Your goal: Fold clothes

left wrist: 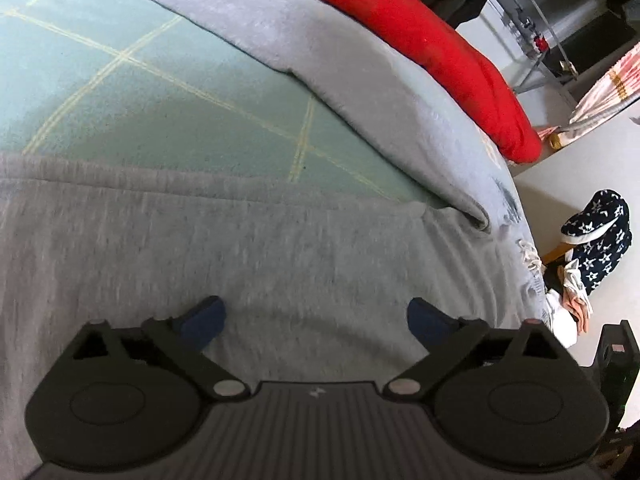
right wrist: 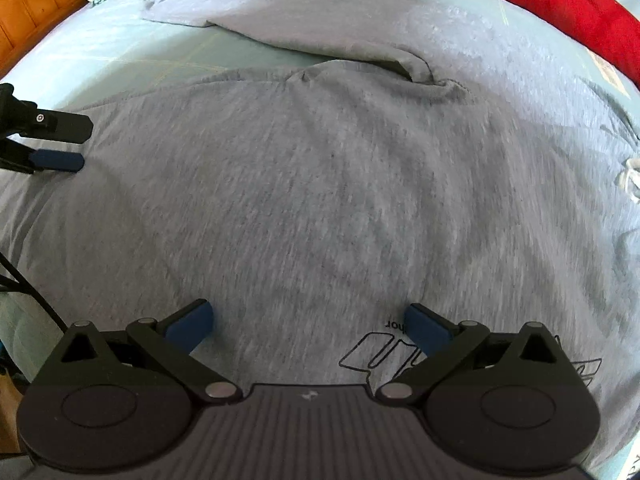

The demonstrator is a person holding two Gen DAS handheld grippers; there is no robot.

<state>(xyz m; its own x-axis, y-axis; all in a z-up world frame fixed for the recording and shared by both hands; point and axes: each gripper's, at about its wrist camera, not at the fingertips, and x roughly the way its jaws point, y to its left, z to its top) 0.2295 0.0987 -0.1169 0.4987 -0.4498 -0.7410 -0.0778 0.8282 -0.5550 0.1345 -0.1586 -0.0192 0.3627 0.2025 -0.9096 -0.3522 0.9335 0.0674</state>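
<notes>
- The grey T-shirt (right wrist: 320, 184) lies spread on a bed with a pale green sheet (left wrist: 120, 92) marked by thin yellow lines.
- The right gripper (right wrist: 308, 324) points steeply down at the shirt; its jaws stand wide apart, and nothing is between them but the flat cloth beneath.
- The blue fingertips (right wrist: 192, 320) of the right gripper sit over the body of the shirt; whether they touch the cloth I cannot tell.
- A black outline print (right wrist: 372, 350) on the shirt lies just under and beside the right-hand jaw of that gripper.
- Ahead of the right jaws the shirt's body runs up to a crumpled fold (right wrist: 424, 76), and a sleeve (right wrist: 208, 8) stretches away beyond it to the left.
- The left gripper (left wrist: 316, 320) also has its jaws wide, with only flat grey fabric between and below them; no cloth is pinched.
- Ahead of the left jaws the shirt's edge (left wrist: 160, 184) crosses the view, then bare sheet, then the sleeve running diagonally.
- Beyond the sleeve, far from both pairs of jaws, lies a red blanket (left wrist: 460, 64) along the bed's edge.
- In the right wrist view the left gripper shows at the left border, over the shirt's near edge.
- Right of the left jaws, off the bed, a dark star-patterned garment (left wrist: 600, 232) sits on the floor.
</notes>
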